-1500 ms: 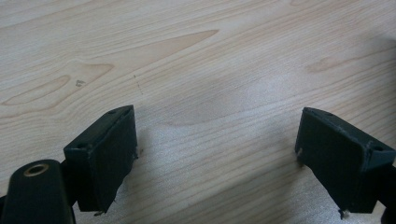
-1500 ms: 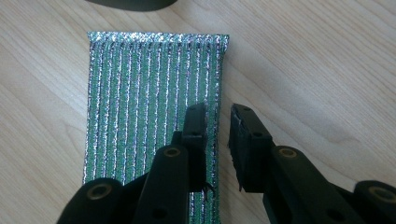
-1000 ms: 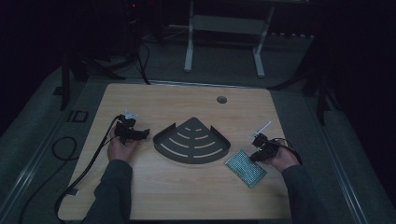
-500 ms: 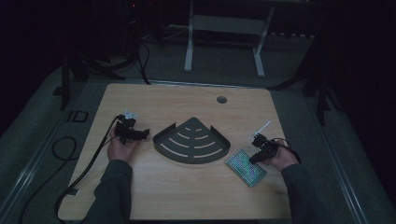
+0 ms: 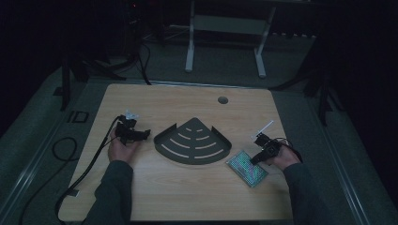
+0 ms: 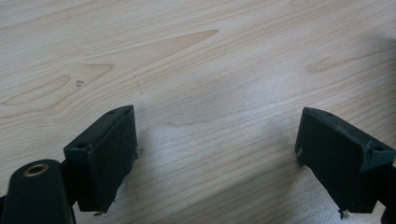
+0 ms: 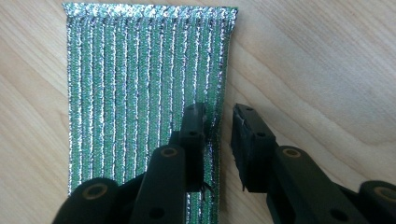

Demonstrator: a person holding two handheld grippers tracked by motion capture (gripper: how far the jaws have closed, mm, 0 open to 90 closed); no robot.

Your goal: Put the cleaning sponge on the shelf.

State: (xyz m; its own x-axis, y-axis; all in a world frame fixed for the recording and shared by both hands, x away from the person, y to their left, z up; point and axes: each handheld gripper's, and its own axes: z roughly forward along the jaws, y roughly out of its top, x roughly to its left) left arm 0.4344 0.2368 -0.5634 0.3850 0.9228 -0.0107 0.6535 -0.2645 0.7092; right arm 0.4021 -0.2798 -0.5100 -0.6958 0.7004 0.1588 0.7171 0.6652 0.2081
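Right of the rack (image 5: 193,141), just off its lower right corner, lies the sponge (image 5: 247,167), a flat green-and-silver ribbed pad on the table (image 5: 187,197). Its long axis runs slantwise, from the end near the rack down and away toward the person's right arm.

Over the sponge's right-hand long edge sits the right gripper (image 5: 259,158). In its own view (image 7: 218,123) the jaws stand a little apart, one resting on the sponge's ribbed face, the other on bare wood just beside the edge, so that edge lies between them. They straddle it but are not clamped; the gap looks wider than the pad's edge, though I cannot tell how thick the pad is. The ribs run along the line of the jaws, away from the hand.

Left of the rack, well apart from the sponge, the left gripper (image 5: 133,135) rests in the person's hand, jaws wide apart (image 6: 217,149) over bare wood with nothing between them.

My guess is the right hand, much the nearer, will pinch that edge; closing should suffice.
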